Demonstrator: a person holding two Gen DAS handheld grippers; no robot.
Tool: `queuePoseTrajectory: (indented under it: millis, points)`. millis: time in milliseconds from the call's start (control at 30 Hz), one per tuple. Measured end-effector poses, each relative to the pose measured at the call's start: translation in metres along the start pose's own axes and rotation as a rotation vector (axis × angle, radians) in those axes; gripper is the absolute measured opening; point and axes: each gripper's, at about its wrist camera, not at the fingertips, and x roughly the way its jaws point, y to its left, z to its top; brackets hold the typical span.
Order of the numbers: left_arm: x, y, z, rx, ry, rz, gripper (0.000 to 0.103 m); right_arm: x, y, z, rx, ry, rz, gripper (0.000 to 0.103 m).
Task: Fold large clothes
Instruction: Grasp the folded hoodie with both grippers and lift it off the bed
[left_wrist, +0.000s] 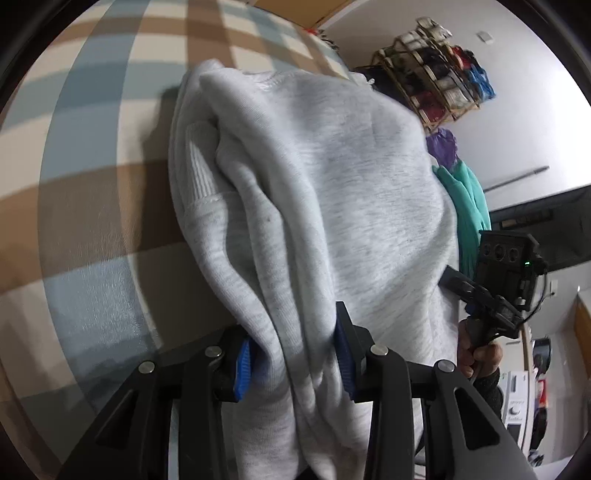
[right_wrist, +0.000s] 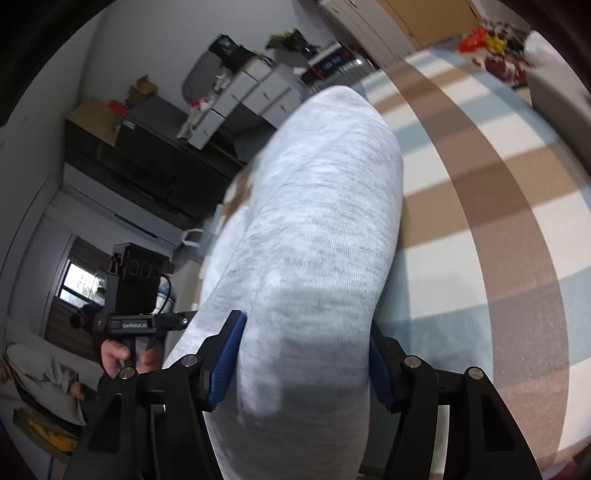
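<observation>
- The left gripper (left_wrist: 291, 363) has its jaws closed on bunched folds of the grey sweatshirt (left_wrist: 314, 192).
- The right gripper (right_wrist: 306, 363) clamps a thick roll of it.
- The garment runs straight ahead from both, raised over the checked blanket (left_wrist: 92, 147).

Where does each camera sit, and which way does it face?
Left wrist: on the left gripper, looking along its fingers at the grey sweatshirt; the right gripper shows.
Right wrist: on the right gripper, facing the sweatshirt; the left gripper shows.
Shared: sweatshirt, striped blanket.
</observation>
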Motion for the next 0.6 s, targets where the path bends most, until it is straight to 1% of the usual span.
queuePoseTrajectory:
  millis: [33, 67, 100, 133, 167, 200, 267, 367, 467, 600]
  points:
    - [-0.001, 0.003, 0.001, -0.016, 0.000, -0.022, 0.032, 0.005, -0.005, 0.001, 0.013, 0.009, -0.007, 0.061]
    - [-0.002, 0.004, 0.001, -0.020, -0.003, -0.028, 0.032, 0.009, -0.012, 0.004, 0.034, 0.018, -0.009, 0.061]
    - [-0.003, -0.002, 0.001, -0.003, -0.006, -0.019, 0.031, 0.011, -0.018, 0.006, 0.058, 0.023, 0.014, 0.060]
    - [-0.003, -0.010, 0.001, 0.028, -0.008, 0.002, 0.030, 0.009, -0.018, 0.007, 0.052, 0.025, 0.021, 0.058]
    - [-0.005, -0.015, 0.001, 0.052, -0.009, 0.025, 0.030, 0.007, -0.013, 0.009, 0.025, 0.028, 0.013, 0.057]
    - [-0.008, -0.017, 0.001, 0.056, -0.008, 0.031, 0.029, 0.004, -0.007, 0.011, 0.002, 0.027, 0.004, 0.055]
    - [-0.012, -0.026, 0.003, 0.065, -0.017, 0.024, 0.029, -0.002, 0.004, 0.014, -0.024, 0.021, 0.008, 0.053]
    - [-0.019, -0.039, 0.004, 0.085, -0.048, 0.006, 0.029, -0.015, 0.018, 0.018, -0.076, -0.012, 0.008, 0.052]
    - [-0.032, -0.050, 0.005, 0.106, -0.075, -0.021, 0.029, -0.033, 0.027, 0.025, -0.103, -0.043, 0.027, 0.052]
    - [-0.042, -0.081, 0.013, 0.152, -0.108, -0.037, 0.029, -0.061, 0.035, 0.035, -0.123, -0.081, 0.040, 0.052]
